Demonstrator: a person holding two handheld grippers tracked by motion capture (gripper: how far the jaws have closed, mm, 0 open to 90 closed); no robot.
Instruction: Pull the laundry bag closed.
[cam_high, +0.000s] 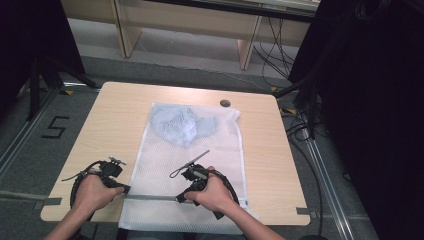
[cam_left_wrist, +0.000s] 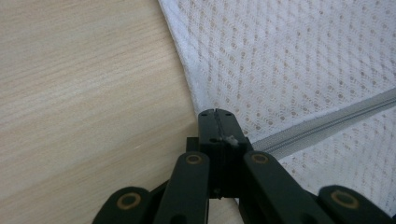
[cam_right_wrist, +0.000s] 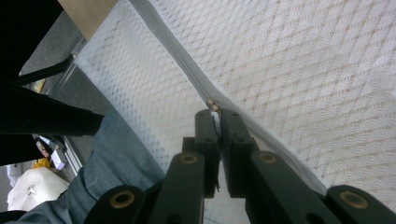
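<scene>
A white mesh laundry bag (cam_high: 160, 165) lies along the middle of the wooden table (cam_high: 110, 120), with a pale blue garment (cam_high: 182, 125) inside its far end. A grey zipper (cam_high: 150, 197) runs across the bag near the table's front edge. At the zipper's left end, my left gripper (cam_high: 124, 189) is shut on the bag's edge (cam_left_wrist: 191, 88), jaws pressed together (cam_left_wrist: 215, 114). My right gripper (cam_high: 181, 198) is farther along the zipper (cam_right_wrist: 177, 60), its jaws (cam_right_wrist: 218, 114) pinched on the small metal zipper pull (cam_right_wrist: 213, 103).
The bag's near end hangs over the front edge of the table above the person's trouser leg (cam_right_wrist: 116, 154). A round cable hole (cam_high: 225, 103) sits at the back of the table. Black stands and cables crowd the floor on both sides.
</scene>
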